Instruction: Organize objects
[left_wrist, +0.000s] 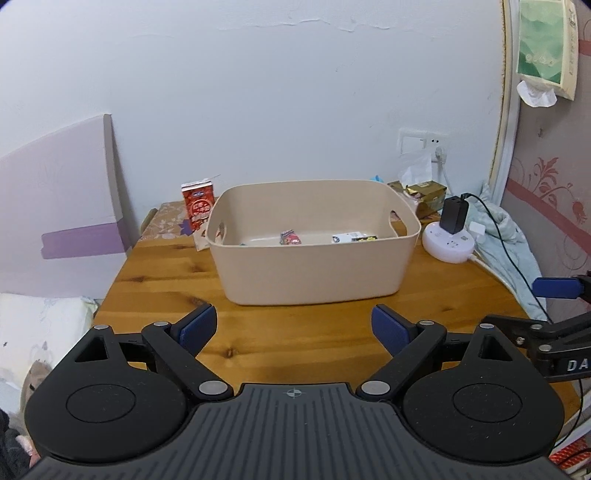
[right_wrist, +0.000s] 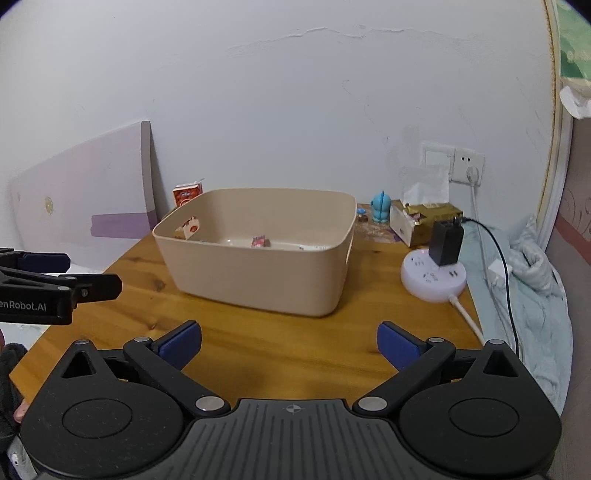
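A beige plastic bin (left_wrist: 314, 273) (right_wrist: 258, 277) stands on the wooden table (left_wrist: 166, 295) (right_wrist: 147, 314). Small packets lie in it: a red one (left_wrist: 290, 237) (right_wrist: 259, 242) and a white-and-black one (left_wrist: 352, 238). A red carton (left_wrist: 197, 208) (right_wrist: 186, 194) stands behind the bin's left corner. My left gripper (left_wrist: 294, 328) is open and empty, above the table in front of the bin. My right gripper (right_wrist: 289, 345) is open and empty, also in front of the bin.
A round white power strip (left_wrist: 448, 240) (right_wrist: 434, 278) with a black charger and cables sits right of the bin. A gold tissue box (right_wrist: 424, 219) and a blue figurine (right_wrist: 381, 207) stand behind. A pale board (left_wrist: 62, 206) leans at left. Bedding (right_wrist: 532, 295) lies at right.
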